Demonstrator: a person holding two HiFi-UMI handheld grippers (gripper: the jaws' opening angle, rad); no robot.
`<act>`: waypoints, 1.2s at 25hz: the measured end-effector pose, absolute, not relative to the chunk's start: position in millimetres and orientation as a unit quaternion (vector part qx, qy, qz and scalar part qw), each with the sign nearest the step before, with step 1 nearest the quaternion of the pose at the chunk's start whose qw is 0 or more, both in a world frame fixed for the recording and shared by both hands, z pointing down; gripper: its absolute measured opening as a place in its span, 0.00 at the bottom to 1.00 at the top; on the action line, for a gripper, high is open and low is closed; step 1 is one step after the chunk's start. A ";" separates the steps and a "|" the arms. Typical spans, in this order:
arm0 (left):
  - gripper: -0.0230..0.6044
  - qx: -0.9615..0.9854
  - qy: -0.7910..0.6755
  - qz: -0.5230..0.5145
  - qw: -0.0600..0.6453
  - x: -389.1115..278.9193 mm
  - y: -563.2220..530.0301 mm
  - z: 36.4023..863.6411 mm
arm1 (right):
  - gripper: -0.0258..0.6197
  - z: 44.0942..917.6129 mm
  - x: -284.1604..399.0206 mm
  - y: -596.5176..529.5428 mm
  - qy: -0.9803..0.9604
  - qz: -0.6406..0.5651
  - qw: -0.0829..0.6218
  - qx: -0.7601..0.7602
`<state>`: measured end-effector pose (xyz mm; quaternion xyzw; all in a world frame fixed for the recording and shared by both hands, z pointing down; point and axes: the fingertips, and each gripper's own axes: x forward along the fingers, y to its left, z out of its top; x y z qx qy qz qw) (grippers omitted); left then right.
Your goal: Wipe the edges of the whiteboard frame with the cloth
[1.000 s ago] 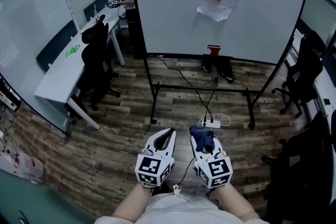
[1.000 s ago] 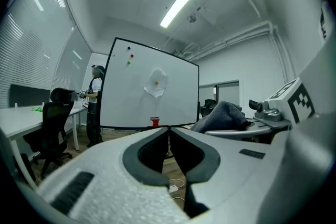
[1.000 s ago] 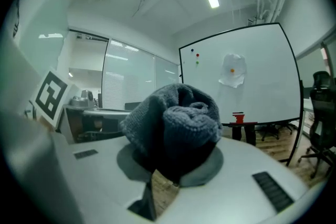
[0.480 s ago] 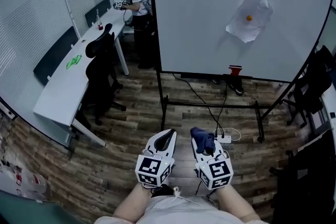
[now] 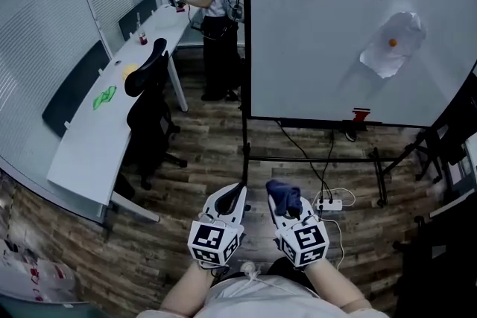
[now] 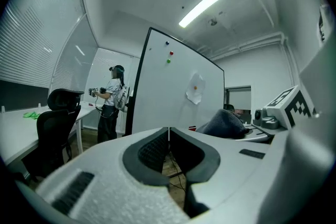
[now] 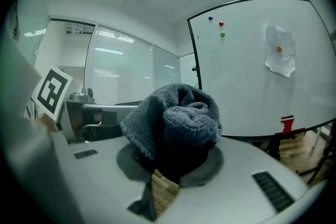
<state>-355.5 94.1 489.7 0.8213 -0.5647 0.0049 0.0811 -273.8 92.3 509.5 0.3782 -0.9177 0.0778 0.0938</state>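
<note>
The left gripper (image 5: 235,194) and the right gripper (image 5: 288,206) are smooth white plastic shells that narrow toward the front. Each carries a white cube printed with black square markers, the left cube (image 5: 214,243) and the right cube (image 5: 306,243). Seen close, the jaws have dark grey pads (image 6: 152,152), finely ribbed and set in a scooped recess, and short black slotted strips (image 7: 273,191) mark the white shell. The person wears a pale top (image 5: 257,303); a thin white cable (image 5: 252,272) lies at its edge.
</note>
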 end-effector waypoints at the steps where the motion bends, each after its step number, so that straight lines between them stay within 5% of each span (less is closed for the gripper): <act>1: 0.08 0.820 -0.566 0.005 0.085 -361.6 87.5 492.9 | 0.15 511.8 -279.5 84.5 -0.918 0.081 0.096 0.377; 16: 0.07 0.764 -0.639 0.010 0.090 -420.5 -57.2 525.2 | 0.15 539.0 -323.9 -96.8 -0.933 0.088 0.104 0.332; 30: 0.07 0.728 -0.673 0.019 0.129 -436.6 -172.5 586.5 | 0.15 631.1 -365.4 -228.7 -0.936 0.154 0.205 0.242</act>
